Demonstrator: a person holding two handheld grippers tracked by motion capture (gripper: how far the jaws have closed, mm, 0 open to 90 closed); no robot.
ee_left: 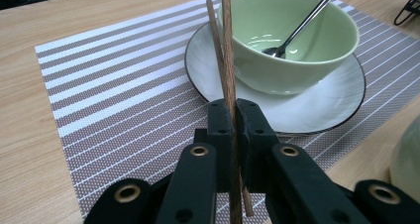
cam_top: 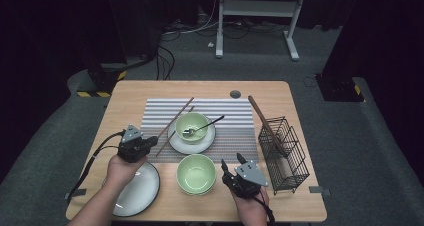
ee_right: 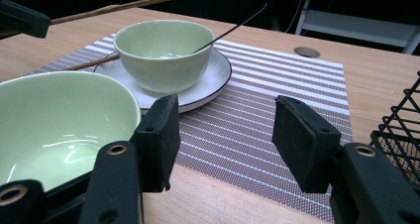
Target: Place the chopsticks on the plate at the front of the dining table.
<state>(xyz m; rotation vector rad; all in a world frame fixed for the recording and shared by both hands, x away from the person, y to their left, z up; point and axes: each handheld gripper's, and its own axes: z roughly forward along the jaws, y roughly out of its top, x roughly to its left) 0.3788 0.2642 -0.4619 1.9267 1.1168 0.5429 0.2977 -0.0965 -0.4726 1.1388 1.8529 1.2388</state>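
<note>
Chopstick handling is occupying the left gripper (ee_left: 233, 130): its two black jaws are pressing together on a slender brown wooden chopstick (ee_left: 227, 45), pinching it near its lower end. In the left gripper view the held chopstick is rising steeply past the rim of a pale green ceramic bowl (ee_left: 297, 50). A second brown wooden chopstick (ee_left: 214, 40) is lying just beside the first, resting against the edge of a white round plate with a dark rim (ee_left: 322, 105). In the high view both chopsticks are slanting from the left gripper (cam_top: 145, 145) up toward the far left part of a grey-and-white striped placemat (cam_top: 235, 111). The pale green bowl is sitting on the white plate, and a metal spoon with a dark handle (cam_top: 202, 128) is leaning inside it. A second pale green ceramic bowl (cam_top: 196, 173) is standing nearer the person, off the placemat, on the light wooden table (cam_top: 280, 93). A larger grey-white round plate (cam_top: 142, 188) is lying at the near left, partly under the left forearm. The right gripper (ee_right: 223, 135) is hovering beside the nearer bowl with its jaws spread and gripping nothing. A black wire cutlery basket (cam_top: 285, 153) is standing at the right, with a flat brown wooden stick (cam_top: 265, 123) leaning in it.
</note>
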